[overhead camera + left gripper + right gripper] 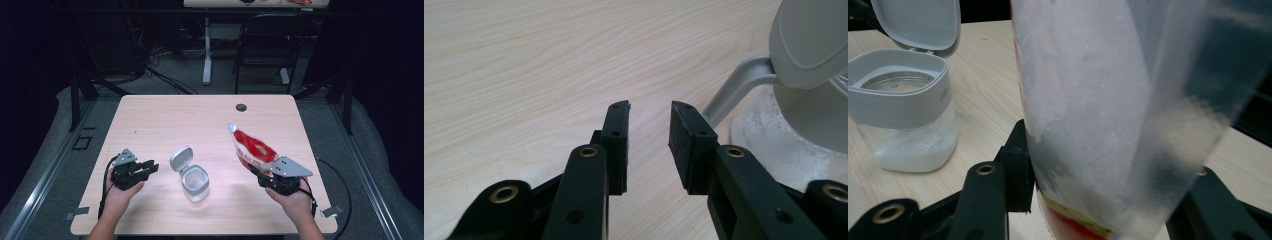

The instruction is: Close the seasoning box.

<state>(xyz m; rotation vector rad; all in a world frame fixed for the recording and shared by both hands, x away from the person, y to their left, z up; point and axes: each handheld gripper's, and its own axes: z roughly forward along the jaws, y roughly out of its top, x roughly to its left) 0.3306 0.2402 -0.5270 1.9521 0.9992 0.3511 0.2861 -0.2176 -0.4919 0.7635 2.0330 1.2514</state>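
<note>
The right tongs [263, 176] pinch a red-and-white bag [252, 148] raised above the tabletop [165, 120], right of the open-lidded jar [194, 182]. The left tongs [150, 167] rest spread and empty beside it. Tipped carelessly, the soft bag could spill powder past the jar's mouth.

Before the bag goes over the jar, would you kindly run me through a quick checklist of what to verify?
1. Jar lid flipped open: ok.
2. Jar upright on the table: ok.
3. Right gripper shut on the bag: ok; the bag sits between its fingers.
4. Bag's top cut open for pouring: cannot tell.
5. Left gripper steadying the jar: not ok; it is open, beside the jar and not touching it.
6. Room left in the jar: ok; white grains cover just the bottom.
</note>
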